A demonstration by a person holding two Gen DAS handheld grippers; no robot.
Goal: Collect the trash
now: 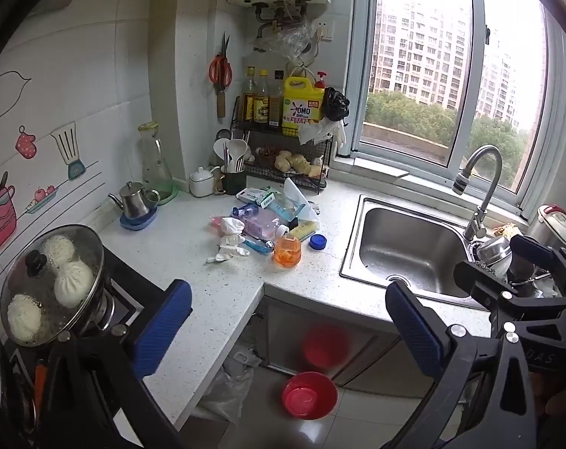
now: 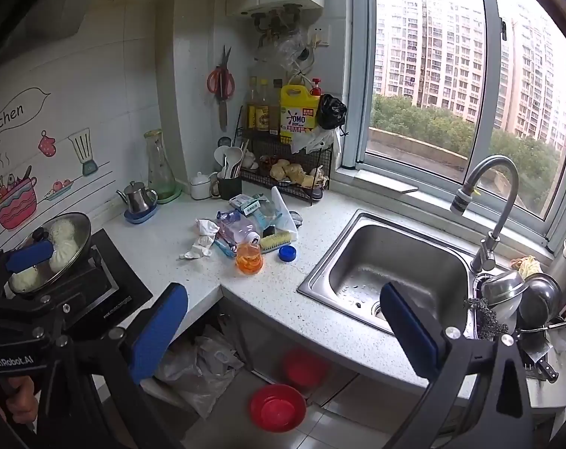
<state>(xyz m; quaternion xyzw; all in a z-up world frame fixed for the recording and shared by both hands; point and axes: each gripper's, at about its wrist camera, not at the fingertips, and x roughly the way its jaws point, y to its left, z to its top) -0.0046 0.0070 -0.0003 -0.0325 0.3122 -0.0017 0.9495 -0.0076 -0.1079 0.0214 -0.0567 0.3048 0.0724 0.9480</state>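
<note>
A speckled white stone surface (image 1: pixel 193 247) wraps an L-shaped kitchen corner under a wide window. In the left wrist view, the left tool (image 1: pixel 288 321) hangs tilted downward over the floor gap before the surface, its ribbed blue pads (image 1: pixel 163 321) spread fully apart and gripping nothing. The trash pile (image 1: pixel 264 220) lies mid-surface, well ahead: crumpled white tissue, clear plastic wrappers, an orange translucent cup, a round blue cap. A glossy red plastic basin (image 1: pixel 309 394) sits on the tiled floor. In the right wrist view, the right tool (image 2: pixel 283 325) also tilts downward, wide open and empty, near the brushed steel sink (image 2: pixel 391 269); the trash pile (image 2: pixel 245 228) lies left of that sink.
</note>
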